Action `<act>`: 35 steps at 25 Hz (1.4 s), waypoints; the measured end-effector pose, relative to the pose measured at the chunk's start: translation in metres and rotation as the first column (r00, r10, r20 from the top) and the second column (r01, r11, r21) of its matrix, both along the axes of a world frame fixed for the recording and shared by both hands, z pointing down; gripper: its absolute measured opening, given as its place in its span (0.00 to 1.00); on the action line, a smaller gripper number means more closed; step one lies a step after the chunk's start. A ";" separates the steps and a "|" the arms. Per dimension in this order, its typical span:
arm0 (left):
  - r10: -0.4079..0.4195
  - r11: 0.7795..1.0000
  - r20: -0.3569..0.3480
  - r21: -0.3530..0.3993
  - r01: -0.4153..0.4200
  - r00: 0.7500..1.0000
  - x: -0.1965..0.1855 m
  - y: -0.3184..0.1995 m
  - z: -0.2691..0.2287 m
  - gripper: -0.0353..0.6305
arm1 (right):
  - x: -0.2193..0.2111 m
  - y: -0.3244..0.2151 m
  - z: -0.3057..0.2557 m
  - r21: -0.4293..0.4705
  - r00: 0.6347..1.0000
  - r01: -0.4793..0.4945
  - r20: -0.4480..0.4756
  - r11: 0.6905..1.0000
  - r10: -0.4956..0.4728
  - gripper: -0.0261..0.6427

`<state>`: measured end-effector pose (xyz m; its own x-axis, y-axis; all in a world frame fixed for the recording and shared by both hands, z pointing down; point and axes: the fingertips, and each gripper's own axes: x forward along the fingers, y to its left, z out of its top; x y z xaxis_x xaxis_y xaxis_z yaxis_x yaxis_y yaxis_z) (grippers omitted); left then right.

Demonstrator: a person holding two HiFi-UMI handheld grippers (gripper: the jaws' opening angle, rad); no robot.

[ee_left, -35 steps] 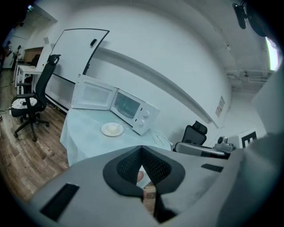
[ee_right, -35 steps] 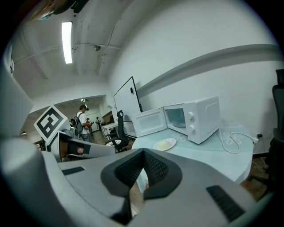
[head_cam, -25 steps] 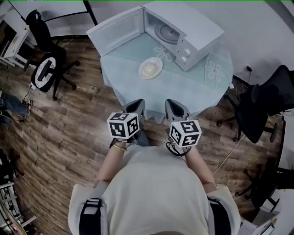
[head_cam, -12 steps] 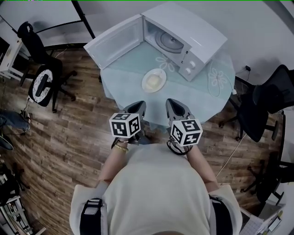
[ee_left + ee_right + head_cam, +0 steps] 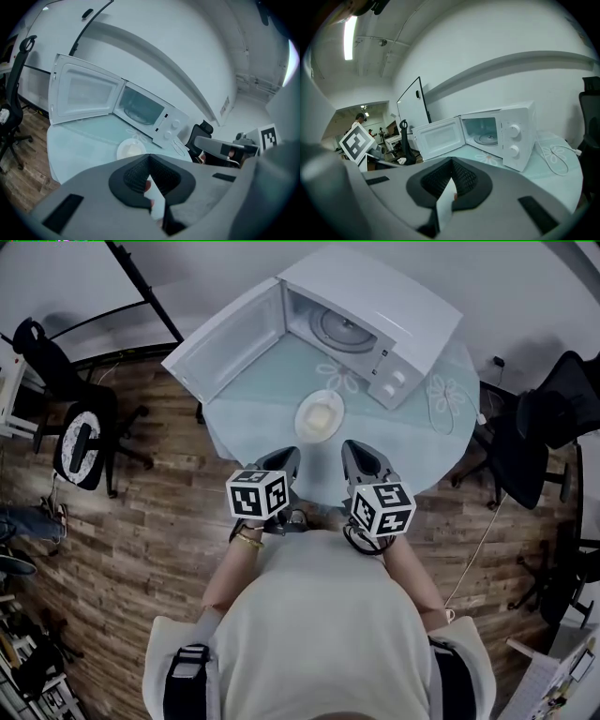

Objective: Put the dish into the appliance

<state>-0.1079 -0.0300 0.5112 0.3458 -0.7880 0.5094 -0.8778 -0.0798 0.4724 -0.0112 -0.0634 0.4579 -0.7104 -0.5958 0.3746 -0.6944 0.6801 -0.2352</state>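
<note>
Closed tight, nothing between the jaws: left claw. Same for right claw. Held side by side over near edge of tabletop, apart from dish. Dish location: mid-tabletop, just before microwave at far edge, door swung wide toward left edge. Pale contents in dish, possibly food; too small to tell.

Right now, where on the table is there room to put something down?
Bare tablecloth lies left of the dish, in front of the open door, and right of it beside the microwave. The microwave crowds the back.
</note>
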 end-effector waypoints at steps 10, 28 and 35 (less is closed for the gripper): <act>0.032 0.996 -0.112 -0.075 -0.041 0.993 -0.025 -0.018 0.032 0.06 | -0.016 -0.010 0.012 -0.008 0.995 -0.093 -0.020 0.996 0.093 0.05; -0.156 0.956 -0.566 -0.294 -0.022 0.810 -0.009 -0.047 0.100 0.24 | -0.007 -0.025 0.023 -0.033 0.984 -0.175 -0.051 0.984 0.173 0.05; -0.344 0.909 -0.653 -0.413 0.064 0.674 -0.015 -0.057 0.127 0.27 | -0.004 -0.046 0.024 -0.030 0.988 -0.144 -0.059 0.989 0.142 0.05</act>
